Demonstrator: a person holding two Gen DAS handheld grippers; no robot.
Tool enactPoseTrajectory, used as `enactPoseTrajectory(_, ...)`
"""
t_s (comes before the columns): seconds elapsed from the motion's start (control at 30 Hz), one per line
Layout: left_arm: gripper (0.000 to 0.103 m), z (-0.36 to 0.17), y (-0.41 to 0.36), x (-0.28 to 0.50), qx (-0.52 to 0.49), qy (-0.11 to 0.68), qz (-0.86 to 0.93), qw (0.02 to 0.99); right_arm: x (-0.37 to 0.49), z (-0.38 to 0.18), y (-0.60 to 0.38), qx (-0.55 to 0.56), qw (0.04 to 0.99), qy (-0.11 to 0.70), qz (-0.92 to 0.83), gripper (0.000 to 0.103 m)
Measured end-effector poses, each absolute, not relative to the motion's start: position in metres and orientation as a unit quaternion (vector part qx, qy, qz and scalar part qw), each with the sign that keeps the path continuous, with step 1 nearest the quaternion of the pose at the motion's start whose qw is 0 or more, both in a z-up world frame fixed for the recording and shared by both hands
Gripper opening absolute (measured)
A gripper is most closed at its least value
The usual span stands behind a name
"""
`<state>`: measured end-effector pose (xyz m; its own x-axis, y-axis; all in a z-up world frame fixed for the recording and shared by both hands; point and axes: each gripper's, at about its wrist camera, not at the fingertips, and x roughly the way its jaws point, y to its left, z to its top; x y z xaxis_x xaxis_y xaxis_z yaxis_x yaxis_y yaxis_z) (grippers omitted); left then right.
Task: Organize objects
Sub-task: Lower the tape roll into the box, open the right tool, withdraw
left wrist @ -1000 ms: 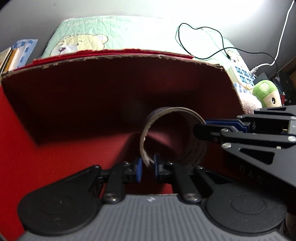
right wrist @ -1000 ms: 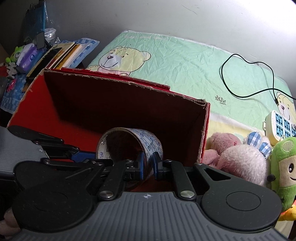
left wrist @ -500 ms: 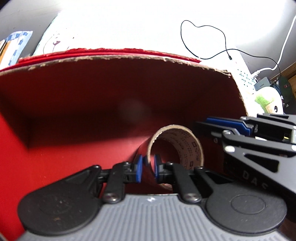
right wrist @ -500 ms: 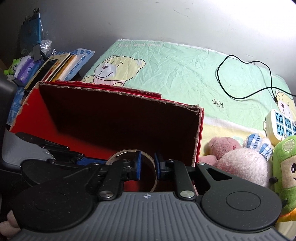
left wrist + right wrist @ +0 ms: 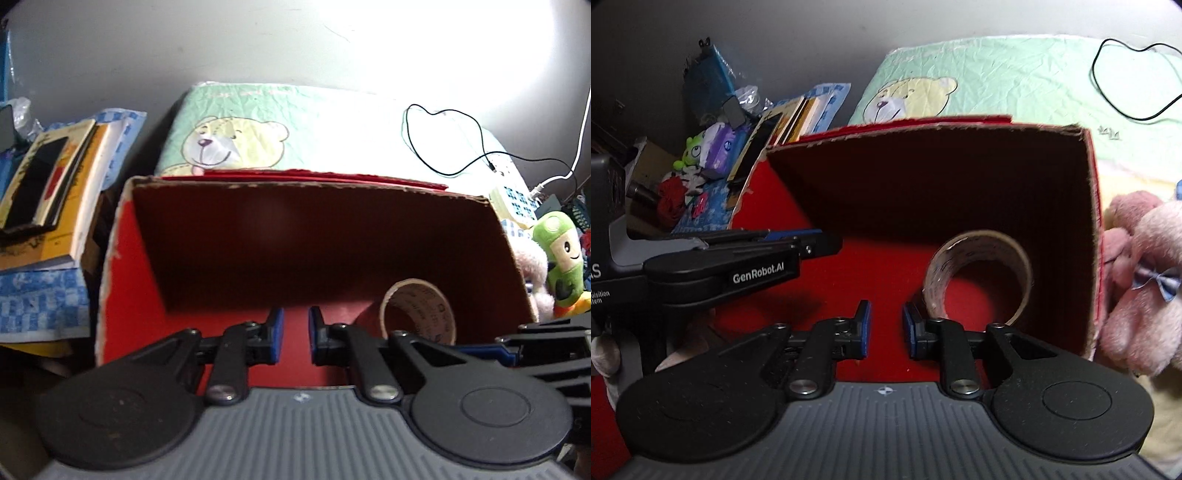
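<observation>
Item one: the left tongs (image 5: 295, 334). We hold them level at the open front of the red cardboard box (image 5: 314, 236), blue pads spread with a clear gap and nothing between them, tips just over the box's red floor. In the right wrist view the same left tongs (image 5: 827, 243) enter from the left edge, pointing sideways across the box mouth, body marked "GenRobot.AI"; from that side we cannot tell the gap.

Item two: the right tongs (image 5: 886, 328). We hold them level as well, aimed into the box (image 5: 942, 173), pads parted and empty. The right-hand pad sits just beside the near rim of the tape roll (image 5: 979, 277); whether it touches we cannot tell. In the left wrist view these right tongs (image 5: 517, 350) show only as black linkage with a blue strip at the right edge.

Item three: the tape roll (image 5: 419, 314). It lies on its side in the box's right rear corner, hollow core facing us, free of both tongs.

Item four: surroundings. The box rests on a bed with a green bear-print sheet (image 5: 295, 122). A pink plush toy (image 5: 1141, 288) presses against the box's right wall; a green plush figure (image 5: 561, 258) stands beyond it. A stack of books (image 5: 48, 192) lies to the left. A black cable (image 5: 443, 147) loops on the sheet.
</observation>
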<state>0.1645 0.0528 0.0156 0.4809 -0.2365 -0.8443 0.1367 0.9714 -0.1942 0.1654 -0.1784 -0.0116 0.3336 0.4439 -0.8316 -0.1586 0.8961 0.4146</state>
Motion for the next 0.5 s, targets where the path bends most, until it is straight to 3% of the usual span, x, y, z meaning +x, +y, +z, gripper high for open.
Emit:
enactPoseTrajectory(0.27, 0.013, 0.006, 0.04, 0.162, -0.035, 0.494, -0.057, 0.867, 0.171, -0.028, -0.171, 0.092, 0.802, 0.571, 0.148, 0.021)
enactPoseTrajectory(0.4, 0.031, 0.003, 0.037, 0.156, -0.027, 0.492, -0.049, 0.869, 0.172, -0.032, -0.177, 0.086, 0.818, 0.555, 0.123, 0.019)
enactPoseTrajectory(0.5, 0.031, 0.006, 0.034, 0.154, -0.019, 0.487, -0.045, 0.872, 0.175, -0.034, -0.18, 0.067, 0.832, 0.542, 0.097, 0.02)
